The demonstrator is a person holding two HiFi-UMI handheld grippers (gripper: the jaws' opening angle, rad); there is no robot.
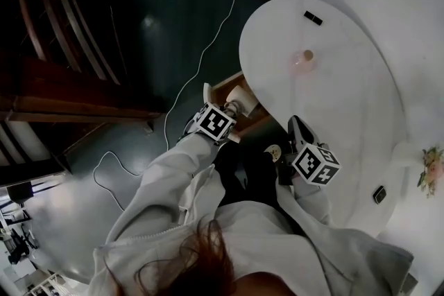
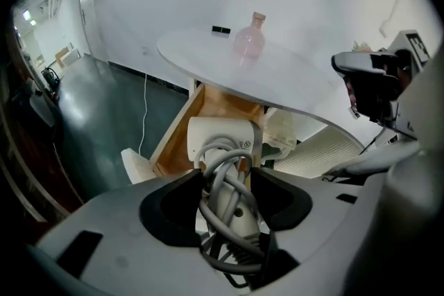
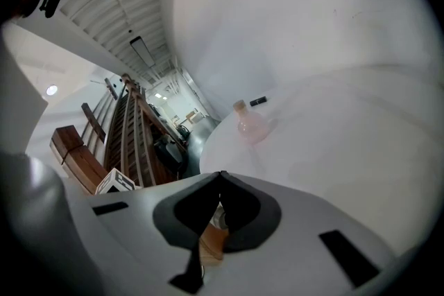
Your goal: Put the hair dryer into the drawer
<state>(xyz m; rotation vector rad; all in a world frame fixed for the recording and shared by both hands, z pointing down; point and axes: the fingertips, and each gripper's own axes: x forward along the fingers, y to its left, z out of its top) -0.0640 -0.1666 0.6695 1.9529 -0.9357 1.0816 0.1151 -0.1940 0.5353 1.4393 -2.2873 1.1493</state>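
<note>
A white hair dryer (image 2: 218,136) with its grey cord wound round the handle sits between the jaws of my left gripper (image 2: 225,177), which is shut on it. Its head hangs over the open wooden drawer (image 2: 182,127) under the white table (image 2: 291,73). In the head view the left gripper (image 1: 223,113) holds the hair dryer (image 1: 241,99) at the drawer (image 1: 225,85) by the table's edge. My right gripper (image 1: 297,127) hovers by the table rim to the right. In the right gripper view its tips (image 3: 220,177) meet with nothing between them.
A pink bottle (image 1: 304,60) and a small black item (image 1: 313,17) stand on the round table (image 1: 347,100). A white cable (image 1: 201,59) trails over the dark floor. Dark wooden rails (image 1: 69,100) run along the left. Flowers (image 1: 431,170) are at the right edge.
</note>
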